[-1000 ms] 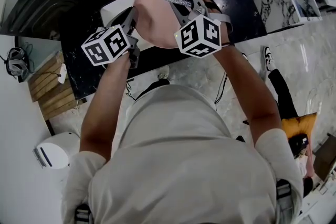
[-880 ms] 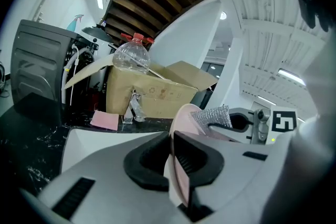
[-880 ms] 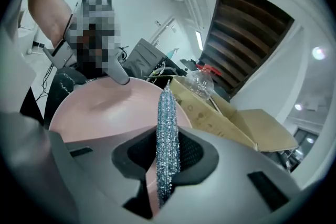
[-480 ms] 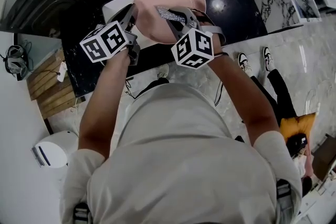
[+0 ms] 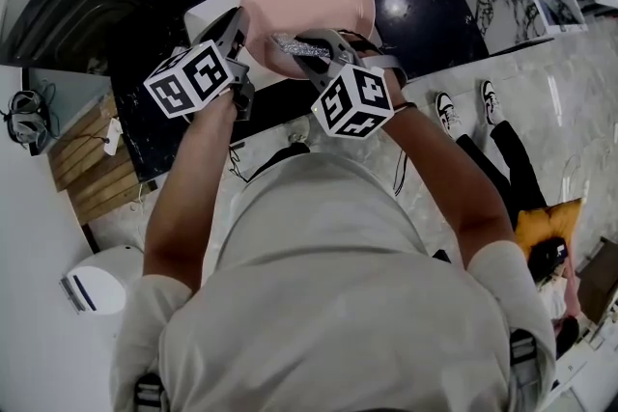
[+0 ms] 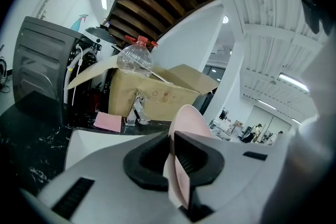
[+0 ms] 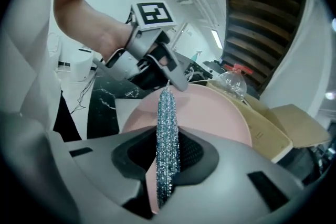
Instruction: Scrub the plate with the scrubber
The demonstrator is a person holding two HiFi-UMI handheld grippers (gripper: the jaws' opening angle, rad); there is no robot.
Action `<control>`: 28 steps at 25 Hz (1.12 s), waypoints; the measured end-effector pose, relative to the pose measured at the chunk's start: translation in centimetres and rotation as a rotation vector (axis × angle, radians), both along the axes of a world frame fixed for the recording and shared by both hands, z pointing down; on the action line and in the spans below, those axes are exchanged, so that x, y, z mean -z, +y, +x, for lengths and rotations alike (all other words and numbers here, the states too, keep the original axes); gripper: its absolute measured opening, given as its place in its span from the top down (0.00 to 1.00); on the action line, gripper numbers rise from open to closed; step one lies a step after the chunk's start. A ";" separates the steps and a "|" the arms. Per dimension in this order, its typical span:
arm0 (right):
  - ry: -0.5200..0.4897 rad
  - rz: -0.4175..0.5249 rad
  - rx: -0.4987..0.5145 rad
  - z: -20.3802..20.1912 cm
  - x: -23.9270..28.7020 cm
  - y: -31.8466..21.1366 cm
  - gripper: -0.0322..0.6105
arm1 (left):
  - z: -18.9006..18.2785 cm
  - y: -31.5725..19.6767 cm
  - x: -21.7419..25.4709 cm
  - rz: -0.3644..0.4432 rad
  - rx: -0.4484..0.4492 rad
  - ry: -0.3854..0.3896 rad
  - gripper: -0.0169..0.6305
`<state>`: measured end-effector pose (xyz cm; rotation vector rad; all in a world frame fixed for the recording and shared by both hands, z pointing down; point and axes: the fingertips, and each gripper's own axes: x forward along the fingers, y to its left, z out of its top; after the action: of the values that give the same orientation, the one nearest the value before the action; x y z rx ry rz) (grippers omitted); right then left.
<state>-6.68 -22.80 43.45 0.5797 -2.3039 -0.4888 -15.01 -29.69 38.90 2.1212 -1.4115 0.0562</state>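
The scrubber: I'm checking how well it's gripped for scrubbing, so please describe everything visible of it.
The scrubber is a narrow, flattened strip of glittery silver-blue metallic mesh, seen edge-on and roughly upright in the right gripper view. The right tongs are shut on its lower part, with a pad pressing on each side. Its free end sticks out past them over the face of the pink plate and appears to touch it.
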 end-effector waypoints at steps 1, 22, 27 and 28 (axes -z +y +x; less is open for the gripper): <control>0.004 0.033 -0.028 0.5 0.7 -1.0 0.83 | 0.0 0.1 -0.1 -0.002 -0.002 0.003 0.93; 0.053 0.069 -0.186 3.4 -0.6 -4.1 0.83 | -1.2 0.6 -0.3 0.003 0.035 0.025 0.92; 0.029 0.006 -0.139 2.2 -1.9 -1.2 0.83 | -1.4 0.4 0.0 0.008 0.043 0.031 0.92; 0.019 -0.017 -0.124 1.9 -2.1 -0.6 0.83 | -1.3 0.3 0.0 0.008 0.042 0.029 0.92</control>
<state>-4.83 -23.37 45.55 0.7011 -2.2358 -0.4134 -16.33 -29.34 38.86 2.0898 -1.4412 0.0031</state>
